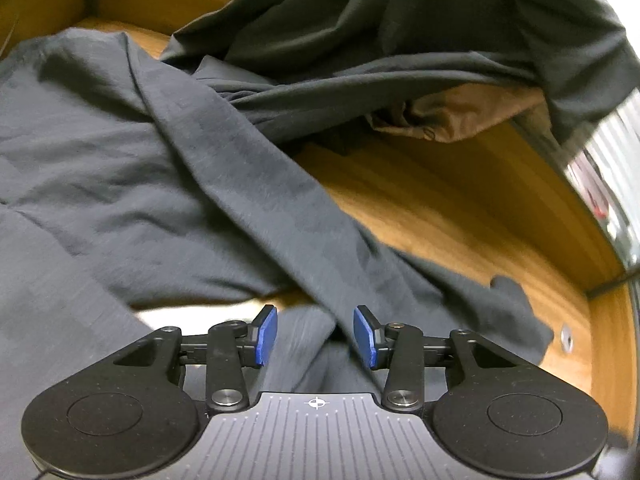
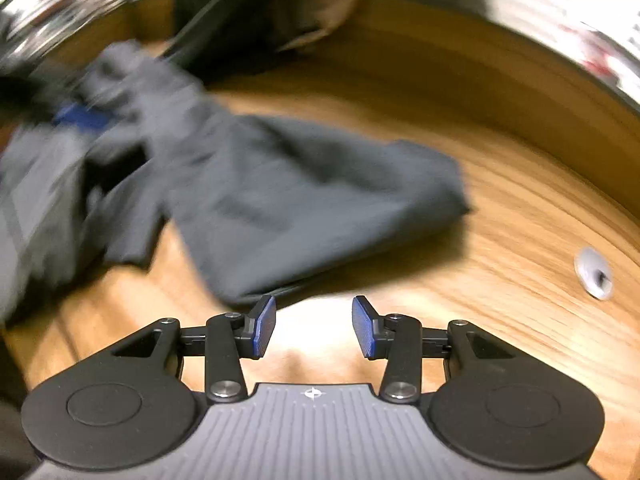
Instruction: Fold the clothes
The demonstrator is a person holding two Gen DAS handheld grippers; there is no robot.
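Note:
A dark grey garment [image 1: 120, 168] lies spread and rumpled over the left of the wooden table [image 1: 460, 208]. One long sleeve runs diagonally towards the near right. My left gripper [image 1: 316, 336] hovers over that sleeve with its blue pads apart, and nothing is pinched between them. In the right wrist view the sleeve end [image 2: 300, 208] lies flat, blurred. My right gripper [image 2: 314, 328] stands open over bare wood just in front of the sleeve's edge. A blurred blue patch [image 2: 80, 116] at the far left sits among the cloth.
A black garment [image 1: 400, 20] is heaped at the back, with a brown one [image 1: 460, 116] tucked under it. A round metal fitting [image 2: 594, 274] is set in the tabletop on the right. The table's edge curves along the right side.

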